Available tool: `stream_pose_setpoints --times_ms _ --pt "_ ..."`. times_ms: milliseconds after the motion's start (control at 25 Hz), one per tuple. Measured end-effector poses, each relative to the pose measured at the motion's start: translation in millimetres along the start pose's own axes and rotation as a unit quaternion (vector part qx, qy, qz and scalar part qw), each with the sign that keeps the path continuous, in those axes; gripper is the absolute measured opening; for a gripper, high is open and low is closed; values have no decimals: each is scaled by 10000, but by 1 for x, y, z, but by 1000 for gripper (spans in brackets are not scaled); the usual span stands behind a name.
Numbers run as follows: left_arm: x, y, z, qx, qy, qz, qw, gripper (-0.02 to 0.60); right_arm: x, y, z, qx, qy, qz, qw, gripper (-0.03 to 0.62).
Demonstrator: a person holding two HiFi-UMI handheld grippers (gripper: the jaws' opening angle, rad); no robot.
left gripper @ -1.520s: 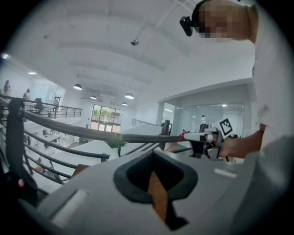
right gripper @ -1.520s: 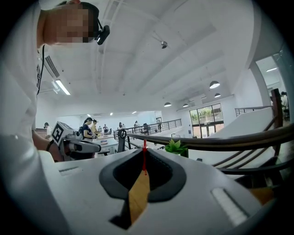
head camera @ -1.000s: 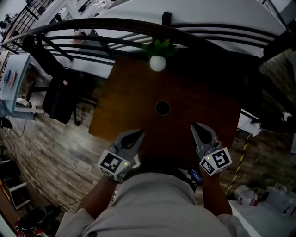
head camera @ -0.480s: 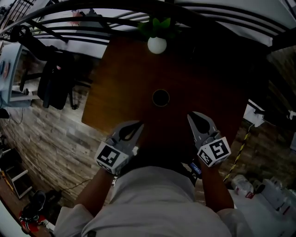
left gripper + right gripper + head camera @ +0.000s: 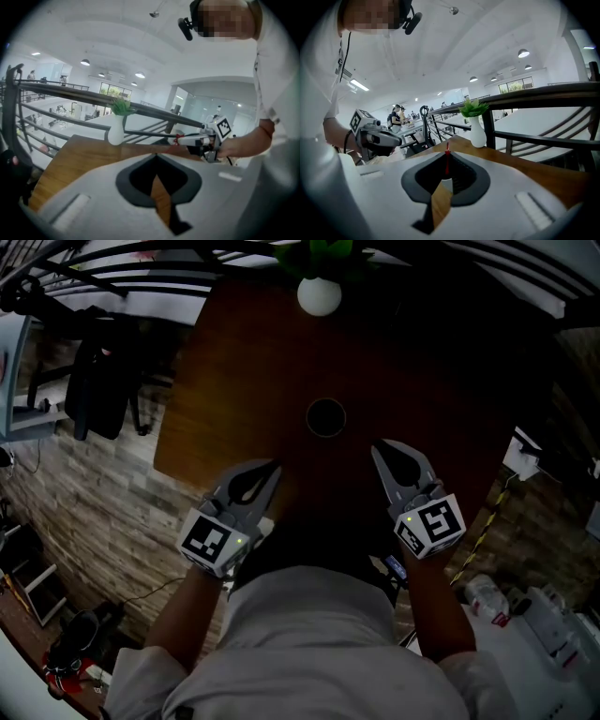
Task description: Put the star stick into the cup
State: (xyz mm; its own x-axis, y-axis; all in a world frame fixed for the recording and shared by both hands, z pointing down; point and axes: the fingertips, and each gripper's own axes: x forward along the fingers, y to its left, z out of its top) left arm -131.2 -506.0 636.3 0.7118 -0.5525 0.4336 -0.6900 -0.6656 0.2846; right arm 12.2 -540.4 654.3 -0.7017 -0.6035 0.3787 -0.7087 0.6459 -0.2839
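Note:
The dark round cup stands near the middle of the brown table, seen from above. My right gripper is just right of and short of it, shut on the thin red star stick. The stick runs along the jaws, and its red tip pokes out at the front. My left gripper is left of and short of the cup. It is shut with nothing between its jaws. The head view is too dark to show the stick.
A white vase with a green plant stands at the table's far edge, before a dark railing. The table's left edge drops to a brick-patterned floor. A black chair stands at the far left.
The head view has tipped down, so the table sits higher in the frame. My right gripper has come slightly closer to the cup. Both grippers stay shut.

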Motion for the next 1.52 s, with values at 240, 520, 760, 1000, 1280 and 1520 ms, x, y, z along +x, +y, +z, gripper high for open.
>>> stream_pose_setpoints --times_ms 240,520,760,1000,1280,1520 --pt "4 5 -10 -199 29 86 9998 3 15 -3 -14 -81 156 5 9998 25" --pt "6 7 -15 -225 48 103 9997 3 29 -1 -25 -143 302 52 9994 38" --pt "3 5 -11 -237 7 100 9997 3 28 1 -27 -115 328 49 9994 72" --pt "-5 2 -7 -77 -42 79 9999 3 17 -1 -18 -130 151 -65 9998 86" --pt "-41 -20 18 111 -271 16 9996 3 -17 28 11 -254 -96 -274 9993 84" --pt "-97 -48 54 404 -724 -132 9965 3 -58 84 49 -632 -450 -467 9959 75"
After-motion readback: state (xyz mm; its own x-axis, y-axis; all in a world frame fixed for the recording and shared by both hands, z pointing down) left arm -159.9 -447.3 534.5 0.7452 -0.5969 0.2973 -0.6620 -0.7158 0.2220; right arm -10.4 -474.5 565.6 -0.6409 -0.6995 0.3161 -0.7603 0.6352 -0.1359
